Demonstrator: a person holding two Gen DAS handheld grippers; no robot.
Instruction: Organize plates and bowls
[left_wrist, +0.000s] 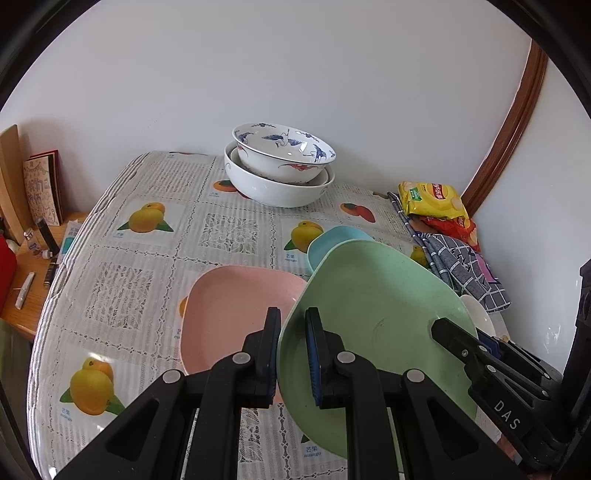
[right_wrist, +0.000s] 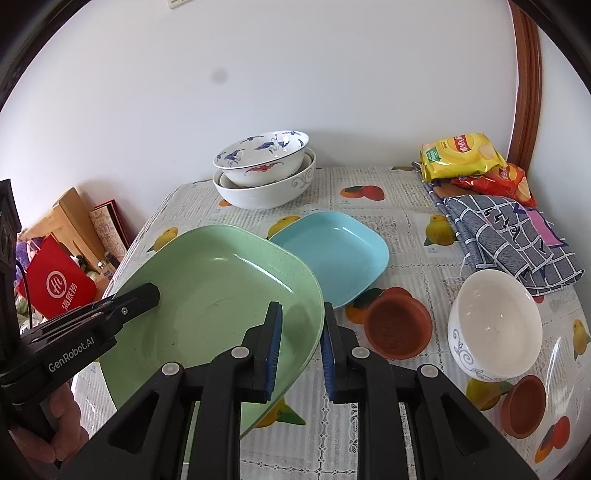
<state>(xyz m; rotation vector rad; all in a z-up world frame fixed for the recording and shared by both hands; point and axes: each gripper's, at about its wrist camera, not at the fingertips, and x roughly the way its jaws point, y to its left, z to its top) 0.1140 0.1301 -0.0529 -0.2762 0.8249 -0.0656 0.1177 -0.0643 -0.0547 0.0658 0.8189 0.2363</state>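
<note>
**Green plate held at both edges above the table**

Left wrist view: the left gripper (left_wrist: 293, 354) has its 2 fingers closed on the left rim of the green plate (left_wrist: 373, 306), 1 finger outside the rim and 1 inside. The plate is tilted and lifted above the fruit-print tablecloth (left_wrist: 147, 258). Its left edge overlaps the pink plate (left_wrist: 229, 314), which lies flat on the cloth; whether the 2 touch cannot be told. The blue plate (left_wrist: 332, 236) shows only as a strip behind the green one. At the right, the right gripper (left_wrist: 456, 338) clamps the opposite rim. By the far wall 2 nested bowls (left_wrist: 280, 166) stand, the upper one painted with blue cranes. Snack bags (left_wrist: 432, 199) and a checked cloth (left_wrist: 469, 273) lie at the right edge.

Right wrist view: the right gripper (right_wrist: 303, 350) is nearly closed, pinching the green plate's (right_wrist: 207, 295) right rim between its pads. The left gripper (right_wrist: 144, 295) grips the far left side, held by a hand (right_wrist: 55, 424). The blue plate (right_wrist: 332, 251) lies flat just behind the green one. A white bowl (right_wrist: 495, 325) is tipped on its side at the right, with a brown saucer (right_wrist: 397, 326) between it and the plates and another brown saucer (right_wrist: 524, 406) nearer the camera.
</note>
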